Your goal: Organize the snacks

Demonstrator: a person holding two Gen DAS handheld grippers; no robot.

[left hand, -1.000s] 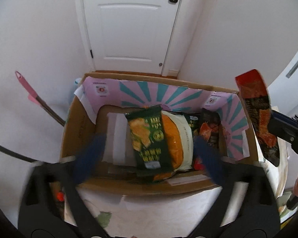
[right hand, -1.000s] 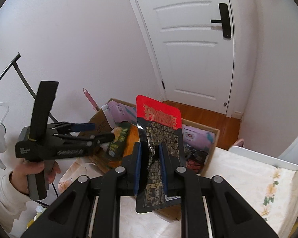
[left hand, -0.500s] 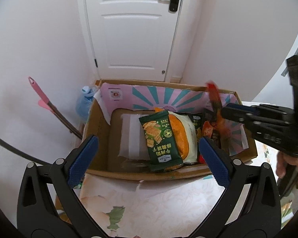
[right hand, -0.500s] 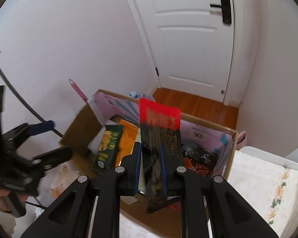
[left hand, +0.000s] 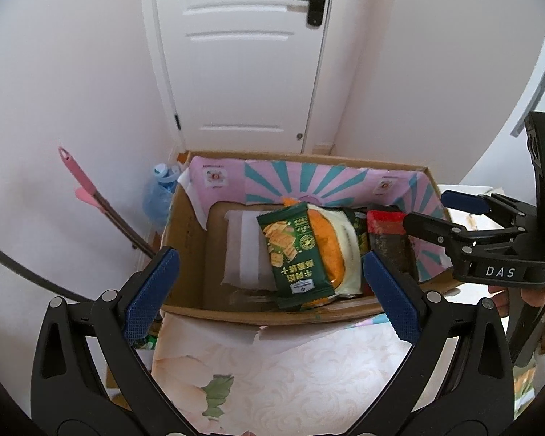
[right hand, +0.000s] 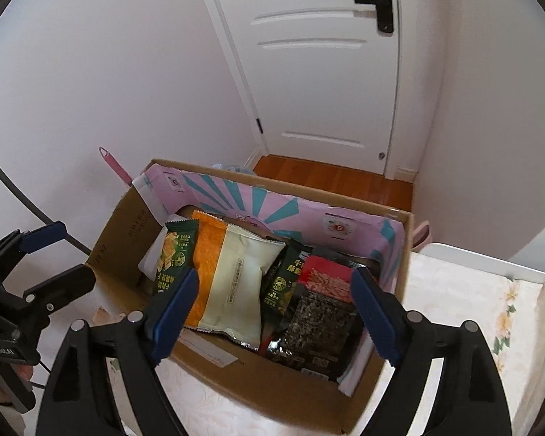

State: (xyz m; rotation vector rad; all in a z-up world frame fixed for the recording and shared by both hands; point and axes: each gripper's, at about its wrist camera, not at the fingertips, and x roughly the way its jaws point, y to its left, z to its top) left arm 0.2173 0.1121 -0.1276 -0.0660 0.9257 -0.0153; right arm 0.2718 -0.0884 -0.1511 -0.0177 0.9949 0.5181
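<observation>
Both grippers, left [left hand: 269, 287] and right [right hand: 272, 312], hang spread and empty over the box [right hand: 232, 374]; red-and-black packet [right hand: 319, 312] lies at its right end, so back out straight up, clear of the wall.

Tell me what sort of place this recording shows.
Probably a home room: a white panelled door with wood flooring beyond, a floral tablecloth, and a cardboard box of snack packets.

Pink-and-teal sunburst box lining [left hand: 301, 185]

White panelled door [right hand: 330, 72], pale walls [right hand: 109, 72], wooden floor [right hand: 338, 178].
</observation>
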